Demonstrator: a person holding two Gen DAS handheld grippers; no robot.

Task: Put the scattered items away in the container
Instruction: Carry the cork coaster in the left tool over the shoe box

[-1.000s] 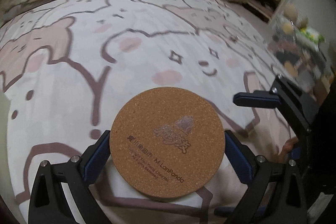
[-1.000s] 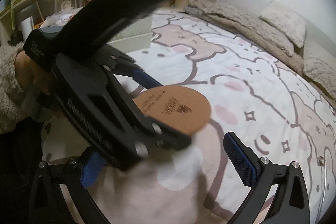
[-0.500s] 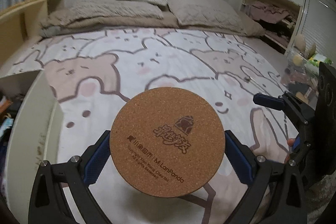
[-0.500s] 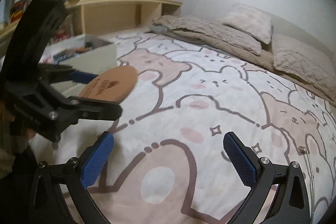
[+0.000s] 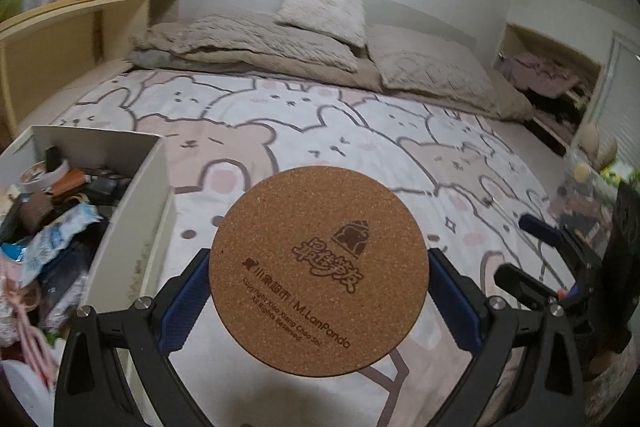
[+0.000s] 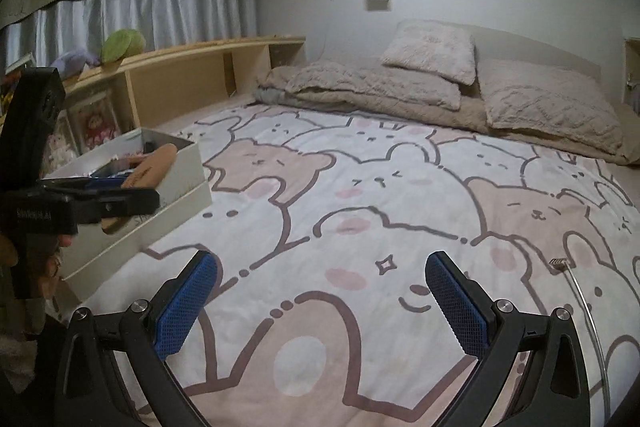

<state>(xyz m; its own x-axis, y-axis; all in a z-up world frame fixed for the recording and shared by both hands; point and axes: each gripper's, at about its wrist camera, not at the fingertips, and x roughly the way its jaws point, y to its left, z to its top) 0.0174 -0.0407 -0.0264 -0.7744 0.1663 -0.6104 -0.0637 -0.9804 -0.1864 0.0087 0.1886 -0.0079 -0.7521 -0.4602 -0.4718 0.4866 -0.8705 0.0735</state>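
Cork is what you are holding: the round cork coaster [image 5: 319, 270] sits flat between the two blue pads of your left hand-held gripper [image 5: 319, 297], which is squeezed on its edges. A second ago that view showed only the bed with its bear sheet. Now it has swung to the left, and the white box [image 5: 132, 211] has come into sight at the left side. The box already has lots of small things in it: a roll of tape [image 5: 43, 174], a crinkly blue and white wrapper [image 5: 60, 235] and other bits too blurry to name.

From the right wrist view, the coaster [image 6: 150, 163] now looks like it is over the near corner of the box [image 6: 176, 183], held by your left hand-held gripper [image 6: 120, 187]. A moment ago it was still out over the bed [image 6: 400, 227]. So you have carried it almost all the way.

Your right hand-held gripper [image 6: 322, 301] is spread wide with nothing in it, and it hovers above the bed. I think the next step is to bring the coaster a bit further over the box and let go. Take care of the box wall, because the coaster is wide and could catch on the rim. I see no other loose item on the sheet, except a thin cable [image 6: 580, 291] near the right edge.
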